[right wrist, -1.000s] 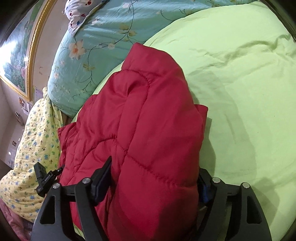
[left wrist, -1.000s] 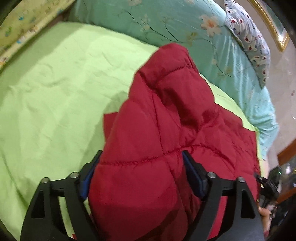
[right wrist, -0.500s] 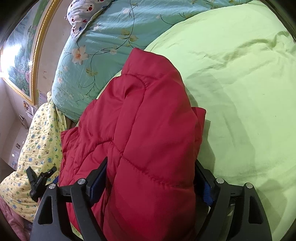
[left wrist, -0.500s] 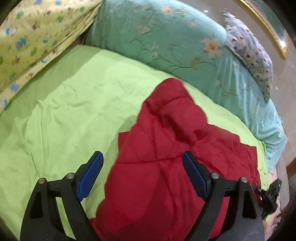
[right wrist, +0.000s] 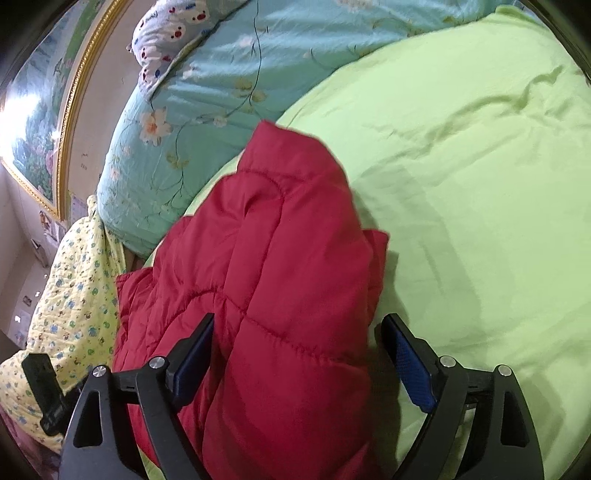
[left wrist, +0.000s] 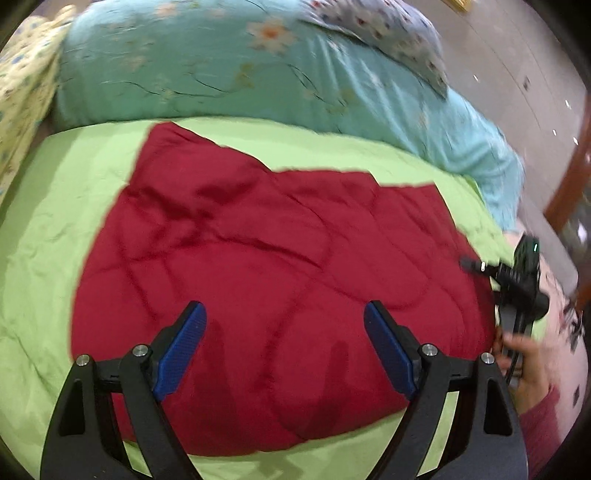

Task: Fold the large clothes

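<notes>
Left wrist view: left gripper (left wrist: 284, 350) has released and backed off — jaws apart, empty. Red quilted jacket (left wrist: 273, 266) lies folded mid-frame on green bedsheet (left wrist: 55, 206). Right gripper (right wrist: 295, 365) jaws have just been opening, jacket fold between them — fold laid, release nearly complete.

We note light green sheet (right wrist: 461, 192) spread over bed, creased. Teal floral quilt (left wrist: 207, 74) bunched along far edge. White patterned pillow (right wrist: 162, 33) upon it. Yellow printed blanket (right wrist: 70, 295) beside. Gilt-framed painting (right wrist: 33, 110) on wall.
</notes>
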Demonstrator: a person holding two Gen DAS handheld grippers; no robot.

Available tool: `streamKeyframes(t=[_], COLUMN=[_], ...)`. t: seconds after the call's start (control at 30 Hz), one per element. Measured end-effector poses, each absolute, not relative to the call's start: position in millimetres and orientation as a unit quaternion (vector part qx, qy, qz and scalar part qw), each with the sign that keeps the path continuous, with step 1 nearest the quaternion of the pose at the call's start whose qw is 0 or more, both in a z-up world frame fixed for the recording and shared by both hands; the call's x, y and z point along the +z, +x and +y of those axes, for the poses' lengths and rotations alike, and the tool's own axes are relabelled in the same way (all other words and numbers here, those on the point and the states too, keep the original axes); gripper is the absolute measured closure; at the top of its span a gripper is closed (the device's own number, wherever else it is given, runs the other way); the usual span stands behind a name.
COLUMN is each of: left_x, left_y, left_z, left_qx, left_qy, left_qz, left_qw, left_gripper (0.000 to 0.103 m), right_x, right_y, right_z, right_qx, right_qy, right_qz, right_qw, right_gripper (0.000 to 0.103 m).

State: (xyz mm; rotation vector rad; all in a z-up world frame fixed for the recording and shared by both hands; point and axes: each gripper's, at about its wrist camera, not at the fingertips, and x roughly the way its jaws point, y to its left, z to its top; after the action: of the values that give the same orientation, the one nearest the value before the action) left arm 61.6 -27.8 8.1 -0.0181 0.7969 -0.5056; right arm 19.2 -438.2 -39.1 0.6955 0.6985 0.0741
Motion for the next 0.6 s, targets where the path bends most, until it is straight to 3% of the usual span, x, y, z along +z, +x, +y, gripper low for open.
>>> streamKeyframes(t=[0.33, 0.6], left_x=[-21, -36], left_y=[62, 83], left_z=[-45, -44], left_qx=[-0.233, -0.231], left_qy=[0.037, 0.015], left_qz=[0.402, 0.412], left_qw=[0.884, 0.881], left_gripper=[0.014, 0.013], right_x=[14, 36], right_y=[-17, -9], right_z=[-422, -373], right_qx=[-0.059, -0.001], right_qy=[0.217, 0.172], right_qz=[0.237, 0.257], right_qw=[0.945, 0.951], right_gripper=[0.014, 0.013])
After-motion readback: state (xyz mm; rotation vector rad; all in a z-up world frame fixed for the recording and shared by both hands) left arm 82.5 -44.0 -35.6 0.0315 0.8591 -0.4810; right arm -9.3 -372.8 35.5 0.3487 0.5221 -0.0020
